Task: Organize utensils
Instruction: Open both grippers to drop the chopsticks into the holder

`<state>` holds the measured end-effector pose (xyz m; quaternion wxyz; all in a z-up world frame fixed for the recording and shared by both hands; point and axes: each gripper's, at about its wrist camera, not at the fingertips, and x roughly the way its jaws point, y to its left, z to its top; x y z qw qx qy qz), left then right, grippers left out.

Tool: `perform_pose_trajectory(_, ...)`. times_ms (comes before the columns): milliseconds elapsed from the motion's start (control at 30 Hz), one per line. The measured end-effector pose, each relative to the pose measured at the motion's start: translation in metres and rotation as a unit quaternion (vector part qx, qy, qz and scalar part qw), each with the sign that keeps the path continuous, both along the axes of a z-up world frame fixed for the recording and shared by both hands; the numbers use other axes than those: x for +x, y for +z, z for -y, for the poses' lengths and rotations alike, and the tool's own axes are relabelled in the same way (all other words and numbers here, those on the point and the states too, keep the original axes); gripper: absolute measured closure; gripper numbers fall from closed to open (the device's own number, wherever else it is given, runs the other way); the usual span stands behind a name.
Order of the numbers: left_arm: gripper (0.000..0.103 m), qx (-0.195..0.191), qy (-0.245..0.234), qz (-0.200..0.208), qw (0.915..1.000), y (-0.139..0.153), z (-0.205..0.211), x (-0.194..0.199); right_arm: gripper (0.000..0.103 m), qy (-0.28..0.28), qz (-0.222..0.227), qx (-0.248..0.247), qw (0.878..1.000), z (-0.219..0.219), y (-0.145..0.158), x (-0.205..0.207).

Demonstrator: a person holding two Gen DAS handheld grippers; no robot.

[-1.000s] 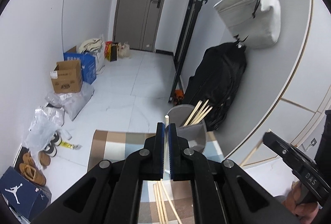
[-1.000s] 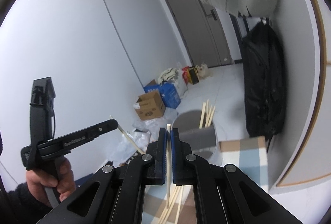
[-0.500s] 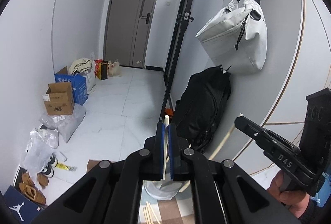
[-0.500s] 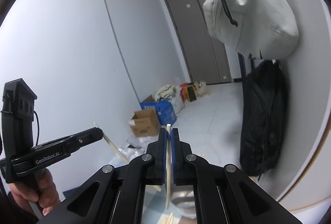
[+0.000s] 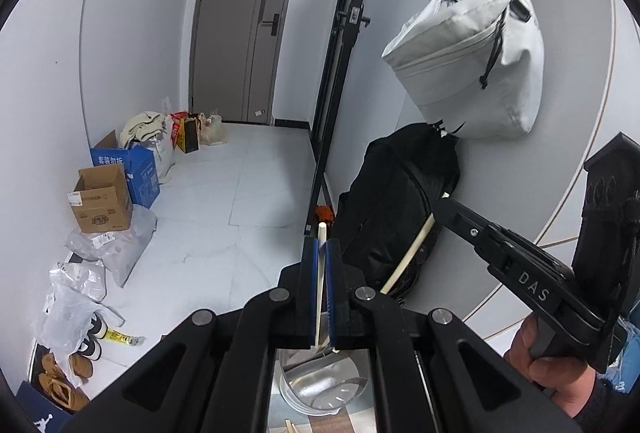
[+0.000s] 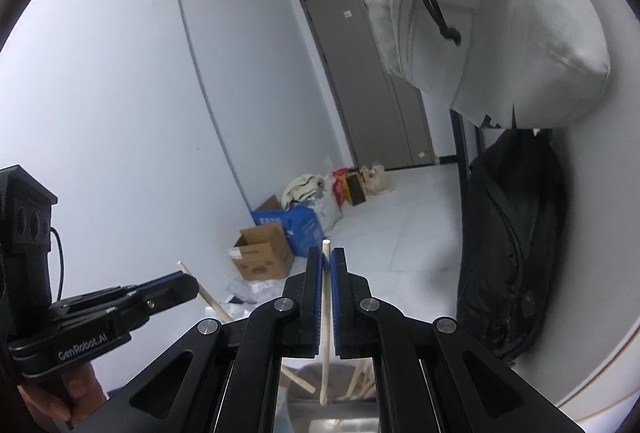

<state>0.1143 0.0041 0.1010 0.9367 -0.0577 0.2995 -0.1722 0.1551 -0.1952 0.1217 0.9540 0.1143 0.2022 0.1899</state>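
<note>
My left gripper (image 5: 319,245) is shut on a pale wooden chopstick (image 5: 321,233) held upright, its lower end over the grey metal utensil holder (image 5: 320,389). My right gripper (image 6: 326,253) is shut on another wooden chopstick (image 6: 325,313), whose lower end reaches into the holder (image 6: 332,421), where more chopsticks (image 6: 360,381) lean. The right gripper also shows in the left wrist view (image 5: 444,199) with its chopstick (image 5: 412,253) slanting down. The left gripper shows in the right wrist view (image 6: 192,283) with its chopstick (image 6: 208,297).
A white bag (image 5: 472,61) hangs on the wall above a black backpack (image 5: 396,217). Cardboard boxes (image 5: 102,201), plastic bags (image 5: 112,249) and shoes (image 5: 60,377) lie along the left wall. A grey door (image 5: 244,41) stands at the far end. A checked mat edge (image 5: 332,425) lies below the holder.
Both grippers have risen and tilted up with their chopsticks. The holder has dropped to the bottom of both views, and both chopsticks' lower ends now hang over or in it.
</note>
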Motion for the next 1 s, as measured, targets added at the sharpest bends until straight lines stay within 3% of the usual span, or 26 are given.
perform_pose_trajectory(333, 0.103, 0.017, -0.019, -0.028, 0.9993, -0.025, 0.009, 0.024, 0.1, 0.001, -0.016, -0.006, 1.0, -0.007, -0.028, 0.031)
perform_pose_trajectory(1000, 0.103, 0.05, -0.055, -0.062, 0.9953, -0.058, 0.024, 0.033, 0.1, 0.033, -0.064, -0.007, 0.997, -0.01, -0.078, 0.035)
